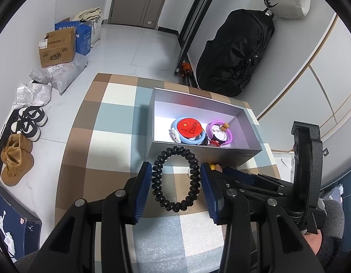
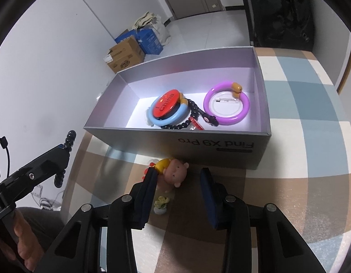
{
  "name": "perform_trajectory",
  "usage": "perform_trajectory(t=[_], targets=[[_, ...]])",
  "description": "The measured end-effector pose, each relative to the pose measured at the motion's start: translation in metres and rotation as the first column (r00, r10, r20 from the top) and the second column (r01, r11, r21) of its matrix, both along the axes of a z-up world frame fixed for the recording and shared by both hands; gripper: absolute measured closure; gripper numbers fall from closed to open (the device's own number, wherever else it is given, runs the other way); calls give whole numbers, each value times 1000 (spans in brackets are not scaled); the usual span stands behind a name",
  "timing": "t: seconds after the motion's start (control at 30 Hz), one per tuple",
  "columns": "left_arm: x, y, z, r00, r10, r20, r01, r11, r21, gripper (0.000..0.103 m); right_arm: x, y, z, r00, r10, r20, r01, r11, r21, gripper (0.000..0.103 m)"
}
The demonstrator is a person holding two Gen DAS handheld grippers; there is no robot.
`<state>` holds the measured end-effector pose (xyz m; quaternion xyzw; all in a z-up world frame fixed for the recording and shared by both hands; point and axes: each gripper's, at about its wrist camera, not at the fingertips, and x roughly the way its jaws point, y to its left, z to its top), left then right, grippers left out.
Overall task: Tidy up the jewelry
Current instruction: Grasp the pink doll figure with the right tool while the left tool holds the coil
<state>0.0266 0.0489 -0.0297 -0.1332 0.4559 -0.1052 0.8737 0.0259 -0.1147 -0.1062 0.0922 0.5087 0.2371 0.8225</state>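
A black spiral hair tie hangs as a loop between the fingers of my left gripper, which hold its two sides above the checked tablecloth; it also shows in the right wrist view. A grey open box holds a red "I China" badge on a blue ring, a purple ring and black beads. My right gripper is open just before the box, over a small doll charm.
A small yellow-green flower piece lies on the cloth under the right gripper. Beyond the table edge the floor holds shoes, cardboard boxes and a black backpack.
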Motion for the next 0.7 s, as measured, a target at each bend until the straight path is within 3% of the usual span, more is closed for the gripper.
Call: perform_trajectory(t=[0.2, 0.7], targets=[[1, 0, -1, 1000, 1, -4, -1, 1000, 0, 65, -2, -1, 3, 1000, 5, 14, -5, 1000, -4, 82], [2, -5, 1, 1000, -1, 18, 1, 1000, 9, 65, -12, -16, 18, 998, 3, 57, -6, 999, 41, 82]])
